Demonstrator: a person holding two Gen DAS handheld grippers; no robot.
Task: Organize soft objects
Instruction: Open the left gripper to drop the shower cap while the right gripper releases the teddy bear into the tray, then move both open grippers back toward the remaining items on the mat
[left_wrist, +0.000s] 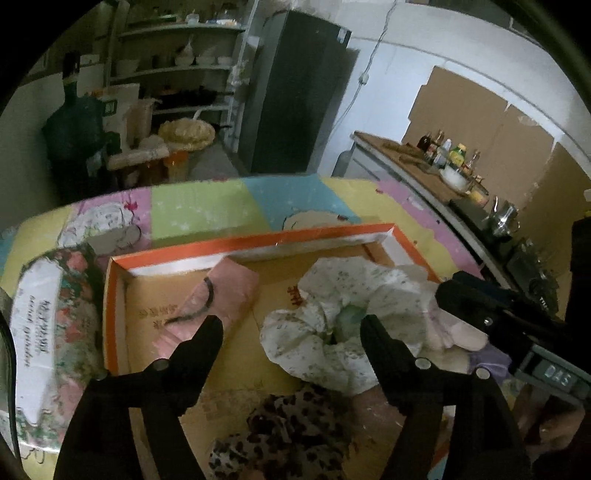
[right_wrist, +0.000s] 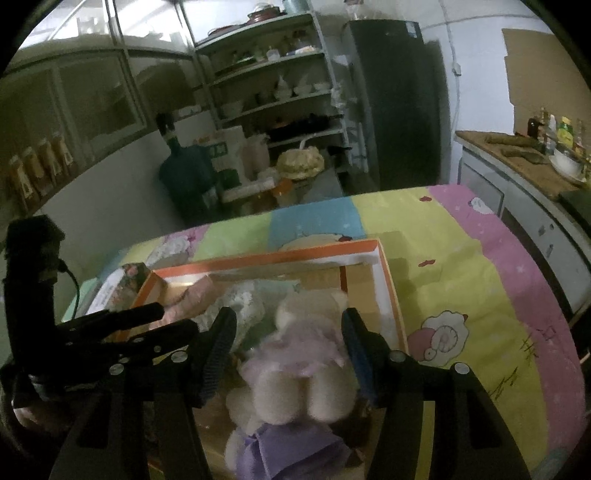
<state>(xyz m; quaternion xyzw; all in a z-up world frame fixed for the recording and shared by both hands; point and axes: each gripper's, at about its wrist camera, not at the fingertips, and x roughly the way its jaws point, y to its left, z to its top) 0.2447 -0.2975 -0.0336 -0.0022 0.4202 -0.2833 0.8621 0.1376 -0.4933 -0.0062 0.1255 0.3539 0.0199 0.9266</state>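
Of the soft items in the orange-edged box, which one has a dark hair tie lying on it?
The folded pink cloth at the box's far left. The white floral cloth and leopard-print fabric carry none.

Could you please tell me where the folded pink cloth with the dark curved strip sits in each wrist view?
Left wrist: folded pink cloth lies centre-left, inside the orange-rimmed cardboard tray.
Right wrist: same cloth shows left of centre, partly hidden behind the other gripper.
Shared landmark: the tray's far right corner.

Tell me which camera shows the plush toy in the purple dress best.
The right wrist view: the plush toy fills the space between that gripper's fingers. The left wrist view catches only a blurred edge of it behind the floral cloth.
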